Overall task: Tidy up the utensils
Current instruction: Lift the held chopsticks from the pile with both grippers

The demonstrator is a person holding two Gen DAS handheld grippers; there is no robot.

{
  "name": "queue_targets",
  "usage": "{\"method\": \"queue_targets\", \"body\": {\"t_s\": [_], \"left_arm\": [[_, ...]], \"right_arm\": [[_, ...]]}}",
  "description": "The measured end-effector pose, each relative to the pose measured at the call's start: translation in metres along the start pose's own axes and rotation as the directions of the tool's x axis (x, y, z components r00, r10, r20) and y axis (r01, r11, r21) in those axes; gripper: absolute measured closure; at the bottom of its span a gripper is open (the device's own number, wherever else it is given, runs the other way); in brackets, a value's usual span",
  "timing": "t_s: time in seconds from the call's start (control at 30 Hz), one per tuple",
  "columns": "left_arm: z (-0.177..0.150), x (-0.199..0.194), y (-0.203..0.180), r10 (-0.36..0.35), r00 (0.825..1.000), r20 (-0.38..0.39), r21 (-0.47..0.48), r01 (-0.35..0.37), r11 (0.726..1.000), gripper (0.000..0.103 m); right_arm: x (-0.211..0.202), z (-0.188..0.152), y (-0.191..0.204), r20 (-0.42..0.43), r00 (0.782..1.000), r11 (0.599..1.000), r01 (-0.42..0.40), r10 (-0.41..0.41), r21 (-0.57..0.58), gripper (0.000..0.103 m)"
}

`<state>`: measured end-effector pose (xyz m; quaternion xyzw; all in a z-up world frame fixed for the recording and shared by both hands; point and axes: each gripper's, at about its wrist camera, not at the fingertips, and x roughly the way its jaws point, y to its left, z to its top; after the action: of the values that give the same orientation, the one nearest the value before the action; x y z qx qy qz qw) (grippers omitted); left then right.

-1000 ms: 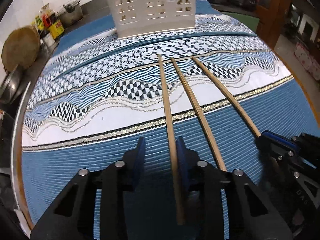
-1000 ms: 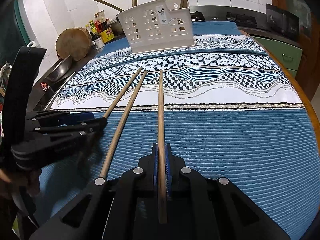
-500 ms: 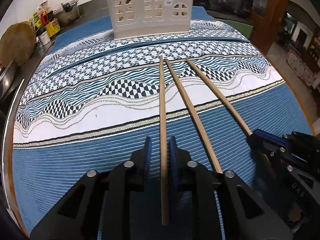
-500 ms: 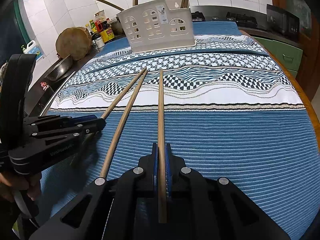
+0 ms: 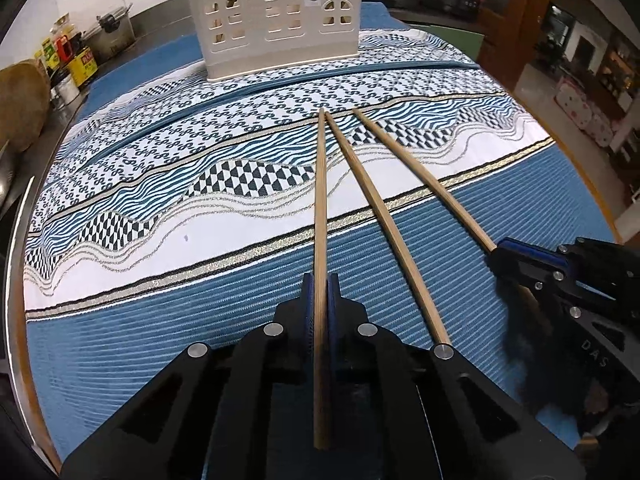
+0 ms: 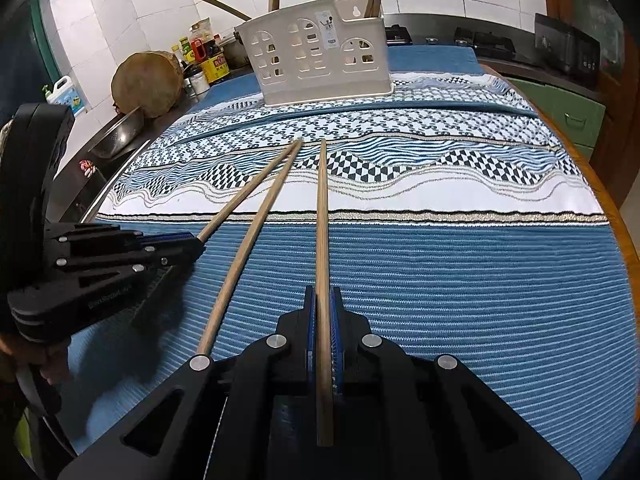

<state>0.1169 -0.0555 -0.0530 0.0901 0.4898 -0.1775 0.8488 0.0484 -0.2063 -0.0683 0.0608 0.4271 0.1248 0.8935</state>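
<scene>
Your left gripper [image 5: 321, 300] is clamped on the near end of the leftmost chopstick [image 5: 320, 208], and your right gripper [image 6: 322, 312] grips the rightmost chopstick [image 6: 321, 216] the same way, each stick running straight down the line of its fingers. Holding them by the thick near ends looks deliberate: the long shafts point ahead, ready to be tipped upright and dropped tip-first into a slot.

Working down from the biggest thing, the patterned tablecloth [image 5: 120, 208] covers the whole table, and its ribbed blue weave probably keeps the round sticks from rolling. At the far edge stands the cream utensil caddy [image 5: 276, 20], upright with its cut-out windows facing you; other sticks already poke from its top, so it is likely where these go. It sits well apart from both grippers.

Between your two held sticks lies the middle chopstick [image 5: 384, 220], loose on the cloth. Its far tip nearly meets the tip of your left stick, so lift cleanly or you may drag it along. Its near end sits just beside your left gripper's body.
</scene>
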Motion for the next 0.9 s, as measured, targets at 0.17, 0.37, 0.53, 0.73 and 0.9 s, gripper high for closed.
{"method": "queue_targets", "body": {"t_s": [0.17, 0.37, 0.53, 0.73, 0.9], "left_arm": [[0.001, -0.017, 0.008, -0.038, 0.999, 0.030, -0.005, 0.039, 0.999, 0.098], [0.009, -0.038, 0.023, -0.078, 0.994, 0.082, -0.027, 0.081, 0.996, 0.098], [0.016, -0.048, 0.033, -0.103, 0.990, 0.100, -0.031, 0.107, 0.994, 0.098], [0.010, -0.035, 0.030, -0.113, 0.993, 0.039, 0.000, 0.114, 0.994, 0.098], [-0.002, -0.018, 0.028, -0.113, 0.994, -0.015, 0.011, 0.113, 0.994, 0.098]], "right_arm": [[-0.012, 0.007, 0.003, 0.025, 1.000, 0.999, 0.012, -0.011, -0.040, 0.096], [-0.039, 0.028, 0.008, 0.098, 0.995, 0.997, 0.013, -0.006, -0.077, 0.096], [-0.056, 0.045, 0.014, 0.143, 0.990, 0.995, 0.000, 0.014, -0.097, 0.096], [-0.040, 0.041, 0.018, 0.092, 0.996, 0.994, -0.011, 0.020, -0.106, 0.096], [-0.032, 0.032, 0.016, 0.070, 0.997, 0.996, -0.013, 0.020, -0.091, 0.096]]}}
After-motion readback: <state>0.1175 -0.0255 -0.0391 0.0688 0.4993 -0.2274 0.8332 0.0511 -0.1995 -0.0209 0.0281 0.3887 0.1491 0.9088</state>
